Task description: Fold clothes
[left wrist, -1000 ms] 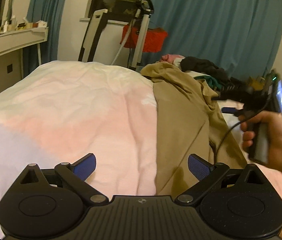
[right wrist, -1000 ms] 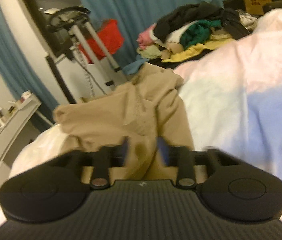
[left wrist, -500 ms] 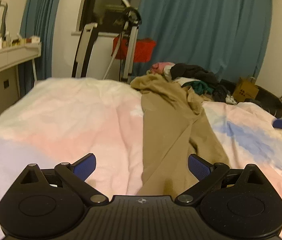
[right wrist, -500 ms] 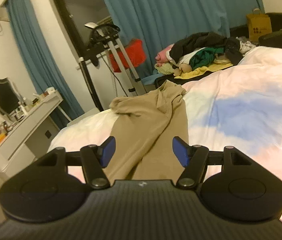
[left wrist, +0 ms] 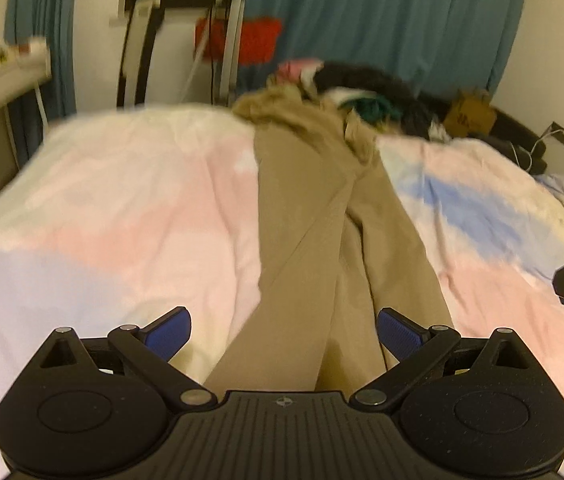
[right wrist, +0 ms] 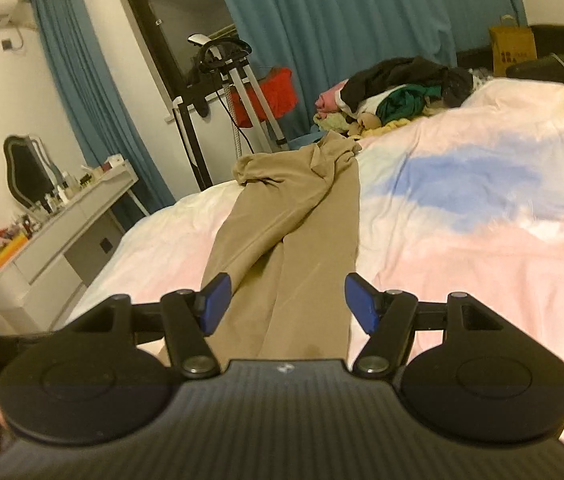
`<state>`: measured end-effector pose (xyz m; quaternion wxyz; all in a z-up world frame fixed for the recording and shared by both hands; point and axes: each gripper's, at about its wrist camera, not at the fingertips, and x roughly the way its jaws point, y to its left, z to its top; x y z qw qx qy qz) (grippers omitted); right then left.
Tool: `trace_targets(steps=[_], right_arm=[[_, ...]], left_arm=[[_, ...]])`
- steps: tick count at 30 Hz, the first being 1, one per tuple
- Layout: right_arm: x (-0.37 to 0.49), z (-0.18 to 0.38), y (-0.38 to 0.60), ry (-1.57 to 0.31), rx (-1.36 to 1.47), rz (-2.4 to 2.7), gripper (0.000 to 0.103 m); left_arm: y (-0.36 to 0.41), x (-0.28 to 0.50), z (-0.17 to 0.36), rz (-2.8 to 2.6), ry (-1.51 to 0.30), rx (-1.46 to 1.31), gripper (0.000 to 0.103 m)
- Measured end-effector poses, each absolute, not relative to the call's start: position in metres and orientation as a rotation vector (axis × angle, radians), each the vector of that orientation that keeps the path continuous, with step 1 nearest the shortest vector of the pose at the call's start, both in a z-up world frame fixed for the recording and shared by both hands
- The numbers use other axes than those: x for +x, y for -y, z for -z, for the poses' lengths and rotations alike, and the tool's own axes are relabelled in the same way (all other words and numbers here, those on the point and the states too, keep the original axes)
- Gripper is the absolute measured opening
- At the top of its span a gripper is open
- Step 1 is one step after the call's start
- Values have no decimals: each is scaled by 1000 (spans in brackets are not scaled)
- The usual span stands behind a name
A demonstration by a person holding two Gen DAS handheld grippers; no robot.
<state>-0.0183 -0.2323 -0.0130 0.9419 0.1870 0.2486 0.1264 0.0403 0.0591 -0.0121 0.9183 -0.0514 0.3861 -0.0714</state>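
Both sets of tongs are released and grasp nothing: the left tongs (left wrist: 284, 330) and the right tongs (right wrist: 286, 302) hang above the near leg ends of the tan trousers (right wrist: 294, 240). The trousers lie lengthwise on the bed (right wrist: 462, 240), waistband bunched at the far edge. Beyond it sits a heap of clothes (right wrist: 398, 84).

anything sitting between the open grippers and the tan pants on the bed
Nothing visible does. The tan pants lie stretched along the duvet, their near end right ahead of both the left gripper and the right gripper. The pile of clothes sits beyond their far end.
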Motion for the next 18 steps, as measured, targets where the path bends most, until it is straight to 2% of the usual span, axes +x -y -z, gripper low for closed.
trace_targets(steps=[6, 12, 18], right_arm=[[-10, 22, 243, -541, 444, -265, 66], [-2, 29, 245, -575, 486, -270, 66], [5, 35, 246, -611, 492, -244, 66]], left_arm=[[-105, 61, 9, 167, -911, -109, 100], [-144, 81, 31, 305, -1028, -310, 96], [-139, 97, 60, 397, -1142, -251, 72]])
